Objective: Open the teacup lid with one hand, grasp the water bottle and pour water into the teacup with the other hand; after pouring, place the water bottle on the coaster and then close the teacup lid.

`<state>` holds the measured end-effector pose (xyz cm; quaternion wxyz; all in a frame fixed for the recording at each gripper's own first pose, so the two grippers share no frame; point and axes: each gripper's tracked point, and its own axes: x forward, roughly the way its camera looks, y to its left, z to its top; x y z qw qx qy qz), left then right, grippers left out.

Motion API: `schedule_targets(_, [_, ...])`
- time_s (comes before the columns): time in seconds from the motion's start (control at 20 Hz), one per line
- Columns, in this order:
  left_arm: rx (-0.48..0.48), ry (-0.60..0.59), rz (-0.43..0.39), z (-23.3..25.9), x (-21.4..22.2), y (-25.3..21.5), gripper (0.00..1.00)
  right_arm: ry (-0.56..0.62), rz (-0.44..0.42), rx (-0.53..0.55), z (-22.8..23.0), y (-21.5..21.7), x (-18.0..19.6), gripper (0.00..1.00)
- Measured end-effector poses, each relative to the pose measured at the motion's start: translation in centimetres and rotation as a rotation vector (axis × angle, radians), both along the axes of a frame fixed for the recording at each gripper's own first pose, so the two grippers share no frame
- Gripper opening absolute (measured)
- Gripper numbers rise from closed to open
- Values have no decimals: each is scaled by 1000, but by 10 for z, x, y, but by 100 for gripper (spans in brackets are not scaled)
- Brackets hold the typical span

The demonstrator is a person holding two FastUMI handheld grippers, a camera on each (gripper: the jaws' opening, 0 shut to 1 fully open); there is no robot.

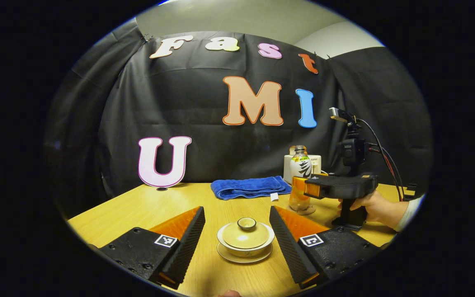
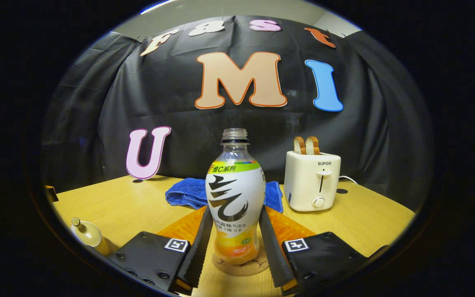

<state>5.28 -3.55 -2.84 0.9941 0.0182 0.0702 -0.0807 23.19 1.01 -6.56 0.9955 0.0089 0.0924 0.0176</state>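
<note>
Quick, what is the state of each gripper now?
Left gripper: open, around the teacup.
Right gripper: fingers against the water bottle; grip uncertain.

Water bottle (image 2: 234, 194): wrap label with a coloured band of small characters at the top, a big black brush-style logo mid-body, more small print lower down. It's a label, so not transcribing.
Toaster (image 2: 311, 181), 2 o'clock of the bottle: one short brand word on the front, above the lever.
Right gripper (image 2: 235, 210): square black-and-white coded tag on each finger base, 7 and 5 o'clock of the bottle.
Left gripper (image 1: 237, 209): same tags, 8 and 4 o'clock of the teacup (image 1: 245, 239).
No numbers legible.
</note>
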Motion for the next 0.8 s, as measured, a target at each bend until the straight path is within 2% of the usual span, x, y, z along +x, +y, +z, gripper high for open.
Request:
schedule_targets(0.15, [-3, 3, 2, 0, -1, 0, 92, -1, -11, 15, -1, -3, -6, 74])
schedule_targets(0.25, [-1, 3, 3, 1, -2, -1, 92, 18, -16, 28, -7, -4, -7, 72])
schedule_targets(0.3, [-2, -2, 3, 3, -3, 0, 92, 28, -16, 32, -10, -4, -8, 76])
schedule_targets(0.45, [3, -10, 3, 6, -4, 0, 92, 33, -16, 29, -14, -3, -11, 75])
schedule_targets(0.6, [-1, -6, 5, 6, -4, -2, 92, 1, -24, 0, -6, -7, -24, 94])
schedule_targets(0.7, [-10, -19, 6, 12, -5, -6, 92, -36, -41, -18, 4, -15, -42, 99])
schedule_targets(0.8, [-15, -44, 15, 18, -5, -8, 94, -85, -57, -12, 21, -23, -67, 99])
